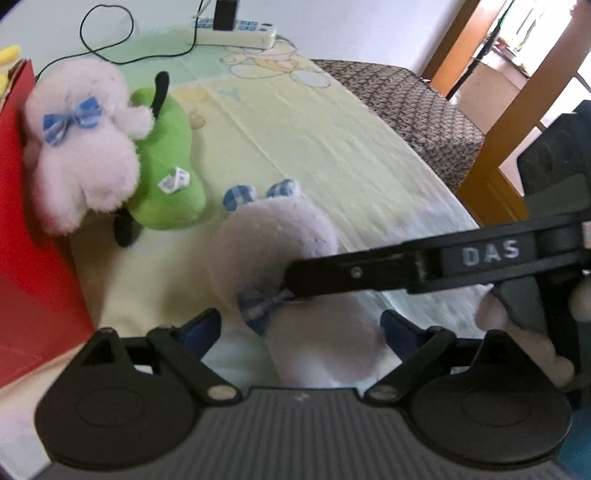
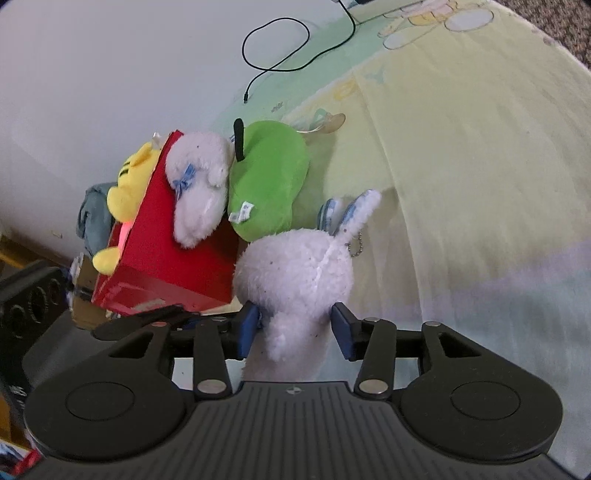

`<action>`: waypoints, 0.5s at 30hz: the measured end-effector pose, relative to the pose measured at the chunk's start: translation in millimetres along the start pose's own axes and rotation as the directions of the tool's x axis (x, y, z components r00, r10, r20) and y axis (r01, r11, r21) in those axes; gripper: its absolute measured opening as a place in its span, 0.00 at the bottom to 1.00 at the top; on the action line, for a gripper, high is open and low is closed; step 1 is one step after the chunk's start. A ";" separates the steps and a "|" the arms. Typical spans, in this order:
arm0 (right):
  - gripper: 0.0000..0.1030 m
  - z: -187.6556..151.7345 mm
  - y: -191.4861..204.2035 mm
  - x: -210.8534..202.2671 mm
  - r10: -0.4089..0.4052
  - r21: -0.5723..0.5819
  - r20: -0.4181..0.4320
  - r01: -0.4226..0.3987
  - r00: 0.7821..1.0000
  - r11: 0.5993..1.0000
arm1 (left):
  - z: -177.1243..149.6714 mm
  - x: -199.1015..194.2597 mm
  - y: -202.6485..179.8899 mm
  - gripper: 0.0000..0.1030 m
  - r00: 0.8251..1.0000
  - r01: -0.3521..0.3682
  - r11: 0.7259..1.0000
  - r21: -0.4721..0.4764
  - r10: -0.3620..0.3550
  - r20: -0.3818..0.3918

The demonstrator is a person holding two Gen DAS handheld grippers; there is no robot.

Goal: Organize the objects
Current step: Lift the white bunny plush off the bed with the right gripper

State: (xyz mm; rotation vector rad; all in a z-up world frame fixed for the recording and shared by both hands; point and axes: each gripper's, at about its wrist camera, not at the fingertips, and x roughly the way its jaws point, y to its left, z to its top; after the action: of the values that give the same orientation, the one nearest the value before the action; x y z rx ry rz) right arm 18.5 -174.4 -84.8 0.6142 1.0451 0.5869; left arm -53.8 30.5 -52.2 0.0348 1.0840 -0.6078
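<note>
A white plush rabbit (image 2: pixel 295 269) with blue-checked ears is seen lying on the pale yellow bedsheet (image 1: pixel 332 155), just in front of both tools. In the right wrist view the right gripper (image 2: pixel 297 330) is placed around the rabbit's lower body: its left blue pad is pressed into the fur, while the right pad appears to stand a little clear of it, though the fur makes this hard to judge. No firm grip can be confirmed there.

In the left wrist view the left gripper (image 1: pixel 301 330) is held wide, its blue pads set apart on either side of the rabbit's body without touching it. The right gripper's black finger is seen crossing from the right edge, its tip lying by the blue bow (image 1: pixel 263 303) on the rabbit.

A second white plush toy (image 2: pixel 197 192) with a blue bow is leaned against the side of a red box (image 2: pixel 155 258), and a green plush toy (image 2: pixel 267 181) is pressed against it on the sheet. A yellow plush toy (image 2: pixel 127 184) is contained in the red box. A white power strip (image 1: pixel 236 31) and a black cable (image 1: pixel 110 40) are found at the far end of the bed.
</note>
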 end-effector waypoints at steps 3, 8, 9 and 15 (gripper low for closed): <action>0.51 1.6 2.6 4.0 -0.004 -0.008 -0.003 0.004 1.000 1.000 | 3.4 8.1 -1.0 0.80 1.000 0.008 1.000 -0.017 -0.008 -0.012; 0.50 -3.4 5.9 6.4 -0.009 -0.042 -0.031 0.008 0.999 0.999 | 0.6 7.2 0.0 0.75 1.000 -0.010 1.000 -0.020 0.010 -0.012; 0.50 -3.2 7.3 6.3 -0.011 -0.050 -0.032 0.009 0.999 0.999 | -0.7 3.7 0.7 0.75 1.000 -0.008 1.000 -0.021 0.008 -0.010; 0.47 -3.4 16.0 5.5 0.014 -0.090 -0.065 -0.019 0.998 0.996 | -6.7 -10.3 1.0 0.74 1.000 -0.012 1.000 -0.021 0.012 0.009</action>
State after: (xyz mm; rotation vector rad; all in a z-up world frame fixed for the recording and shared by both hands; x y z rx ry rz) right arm 15.1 -158.9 -78.0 0.5275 1.0687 0.6687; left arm -62.1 38.1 -47.1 0.0198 1.0810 -0.5852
